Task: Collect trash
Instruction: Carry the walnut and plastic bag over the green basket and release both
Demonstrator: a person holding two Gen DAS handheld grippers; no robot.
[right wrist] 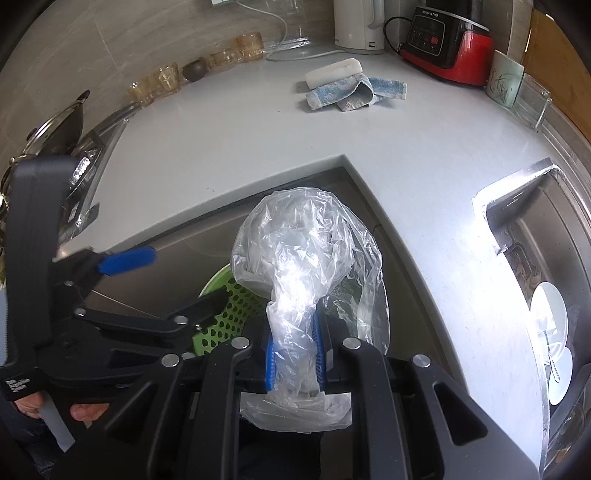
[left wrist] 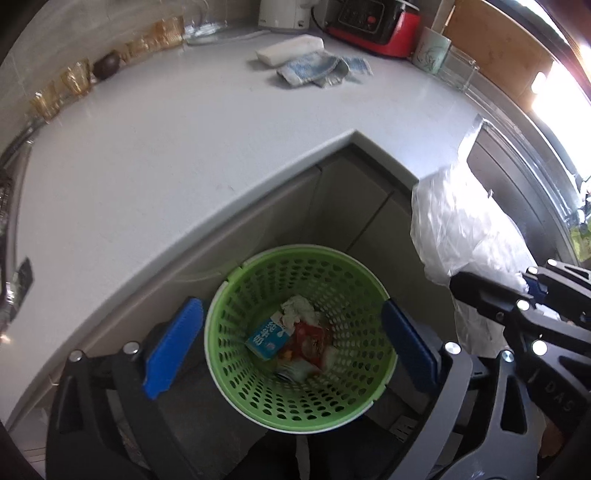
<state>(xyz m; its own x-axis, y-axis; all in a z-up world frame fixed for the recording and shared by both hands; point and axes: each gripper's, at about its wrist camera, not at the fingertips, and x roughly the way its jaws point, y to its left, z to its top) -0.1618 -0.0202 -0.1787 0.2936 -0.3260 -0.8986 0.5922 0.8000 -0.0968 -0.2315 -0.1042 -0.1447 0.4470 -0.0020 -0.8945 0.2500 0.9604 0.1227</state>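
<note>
Left gripper (left wrist: pixel 291 347) spread wide (angled down); right gripper (right wrist: pixel 295 363) clamped.

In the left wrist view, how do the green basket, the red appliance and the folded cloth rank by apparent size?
1. green basket, though it is nearest the camera
2. red appliance
3. folded cloth, close to the appliance, so unsure
</note>
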